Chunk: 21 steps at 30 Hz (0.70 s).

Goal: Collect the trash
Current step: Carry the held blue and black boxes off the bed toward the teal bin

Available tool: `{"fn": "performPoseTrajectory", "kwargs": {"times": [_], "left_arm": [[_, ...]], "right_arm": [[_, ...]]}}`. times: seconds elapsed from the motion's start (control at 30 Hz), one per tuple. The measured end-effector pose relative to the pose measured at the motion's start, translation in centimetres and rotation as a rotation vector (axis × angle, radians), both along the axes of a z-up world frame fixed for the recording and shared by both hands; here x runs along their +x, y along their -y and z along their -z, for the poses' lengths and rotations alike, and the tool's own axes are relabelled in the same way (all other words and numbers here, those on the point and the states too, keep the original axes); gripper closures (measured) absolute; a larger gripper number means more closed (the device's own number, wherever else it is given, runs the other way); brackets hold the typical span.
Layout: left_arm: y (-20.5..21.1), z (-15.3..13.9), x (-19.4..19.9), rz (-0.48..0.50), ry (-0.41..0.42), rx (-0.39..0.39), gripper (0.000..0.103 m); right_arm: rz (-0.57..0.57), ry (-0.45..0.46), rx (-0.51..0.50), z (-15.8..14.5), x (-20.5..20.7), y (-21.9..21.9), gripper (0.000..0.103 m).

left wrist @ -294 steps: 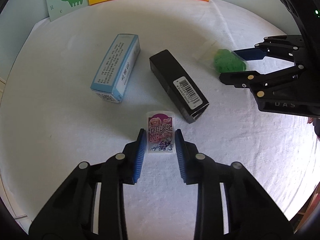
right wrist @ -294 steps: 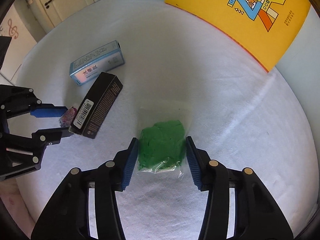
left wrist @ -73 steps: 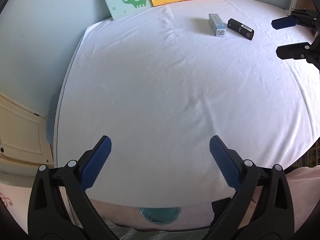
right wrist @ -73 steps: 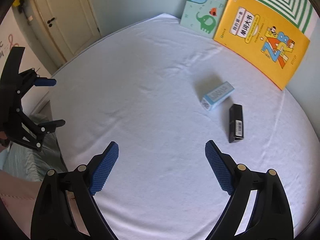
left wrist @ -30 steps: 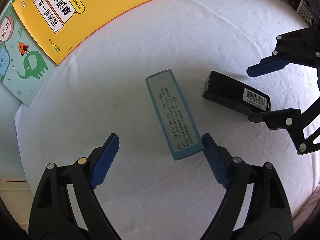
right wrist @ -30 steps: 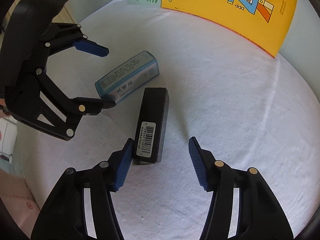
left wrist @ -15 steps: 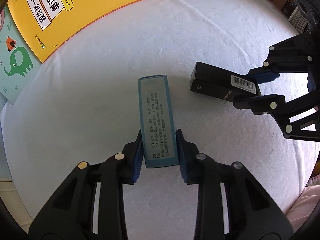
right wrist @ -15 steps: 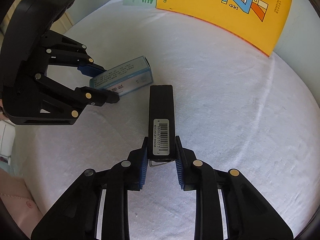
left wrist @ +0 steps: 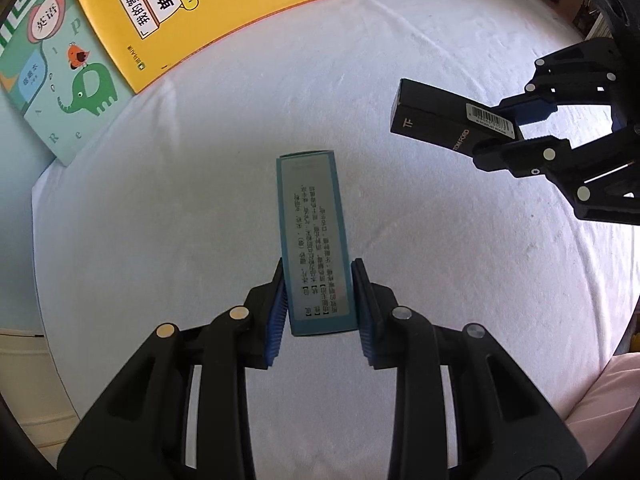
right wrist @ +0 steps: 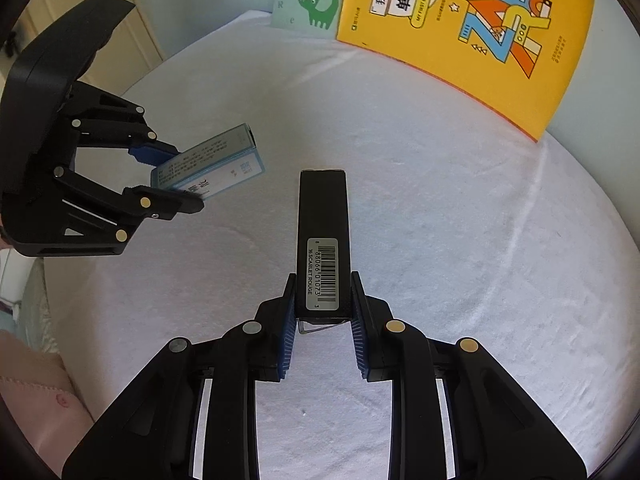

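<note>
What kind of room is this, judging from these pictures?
Probably a child's bedroom: a white fitted bedsheet covers the surface, a yellow children's wordbook and a green elephant picture book lean against the wall, and a cream panelled door stands nearby.

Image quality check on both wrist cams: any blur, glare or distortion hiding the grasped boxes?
Left wrist: sharp, print on the blue box readable; fisheye bends the yellow book edge; corners vignetted black. Right wrist: sharp, barcode on the black box legible; soft daylight, faint shadows on the white sheet, no glare; same barrel distortion.
</note>
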<state>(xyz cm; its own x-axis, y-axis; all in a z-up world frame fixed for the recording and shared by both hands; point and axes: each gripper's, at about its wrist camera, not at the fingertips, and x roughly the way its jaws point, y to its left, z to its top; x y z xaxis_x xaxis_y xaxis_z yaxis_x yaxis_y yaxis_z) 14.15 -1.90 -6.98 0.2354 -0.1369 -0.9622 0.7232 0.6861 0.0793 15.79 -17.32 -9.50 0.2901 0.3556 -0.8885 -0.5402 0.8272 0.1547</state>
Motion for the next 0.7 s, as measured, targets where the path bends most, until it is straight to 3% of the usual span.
{"fn": "performPoseTrajectory", "kwargs": {"times": [0.4,0.7], "left_arm": [[-7.4,-0.8,-3.2,-0.146,0.045,0.028,0.075],[-16.0,-2.7,-6.5,-0.286,0.069,0.03,0.075]], "right_arm": [[-0.165,0.052,-0.009,-2.0,-2.6,-4.9,0.078],[-0.3,0.078,0.001,-3.0,-5.1,-9.3,0.078]]}}
